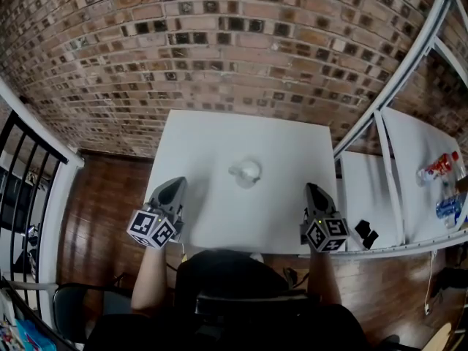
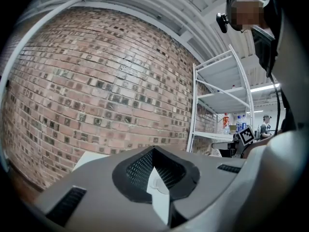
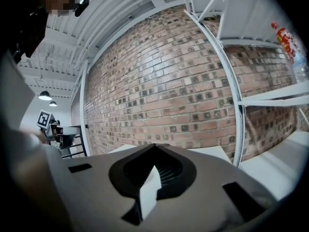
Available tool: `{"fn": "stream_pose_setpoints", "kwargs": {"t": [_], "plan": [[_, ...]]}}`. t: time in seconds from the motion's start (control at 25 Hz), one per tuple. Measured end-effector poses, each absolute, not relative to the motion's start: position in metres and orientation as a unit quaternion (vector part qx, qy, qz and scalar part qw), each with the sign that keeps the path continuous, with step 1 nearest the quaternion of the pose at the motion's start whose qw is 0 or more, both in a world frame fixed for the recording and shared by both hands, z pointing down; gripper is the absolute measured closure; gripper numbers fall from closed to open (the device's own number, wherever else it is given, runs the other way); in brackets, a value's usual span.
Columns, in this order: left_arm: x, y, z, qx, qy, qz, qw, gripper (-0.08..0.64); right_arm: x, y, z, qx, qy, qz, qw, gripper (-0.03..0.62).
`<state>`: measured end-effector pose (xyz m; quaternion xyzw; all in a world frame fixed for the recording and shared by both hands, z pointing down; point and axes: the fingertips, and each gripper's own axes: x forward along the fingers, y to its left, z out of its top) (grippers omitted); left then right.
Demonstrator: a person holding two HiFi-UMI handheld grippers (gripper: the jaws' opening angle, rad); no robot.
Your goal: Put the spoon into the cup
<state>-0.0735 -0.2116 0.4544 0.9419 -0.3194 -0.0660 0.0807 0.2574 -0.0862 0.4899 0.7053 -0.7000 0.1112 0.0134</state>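
A small pale cup (image 1: 246, 172) stands near the middle of the white table (image 1: 219, 137) in the head view. I cannot make out the spoon as a separate thing; it is too small to tell from the cup. My left gripper (image 1: 178, 183) is at the table's front left, apart from the cup, its jaws together and empty. My right gripper (image 1: 311, 188) is at the front right, also apart from the cup, shut with nothing in it. In the left gripper view the left gripper (image 2: 153, 150) points level at the brick wall. The right gripper (image 3: 154, 147) does the same in its own view.
A white metal shelf rack (image 1: 395, 86) stands to the right, with a red bottle (image 1: 439, 167), a blue bottle (image 1: 447, 206) and a small black object (image 1: 365, 232) on its shelves. A brick wall (image 1: 219, 42) is behind the table. A black railing (image 1: 22, 167) runs at the left.
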Motion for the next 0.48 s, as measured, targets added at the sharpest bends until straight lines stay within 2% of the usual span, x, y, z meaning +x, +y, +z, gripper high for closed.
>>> {"fn": "stream_pose_setpoints", "kwargs": {"t": [0.48], "plan": [[-0.0759,-0.2015,0.4517,0.942,-0.317,-0.069,0.083,0.557,0.2516,-0.0893,0.4837,0.695,-0.71,0.107,0.017,0.591]]}}
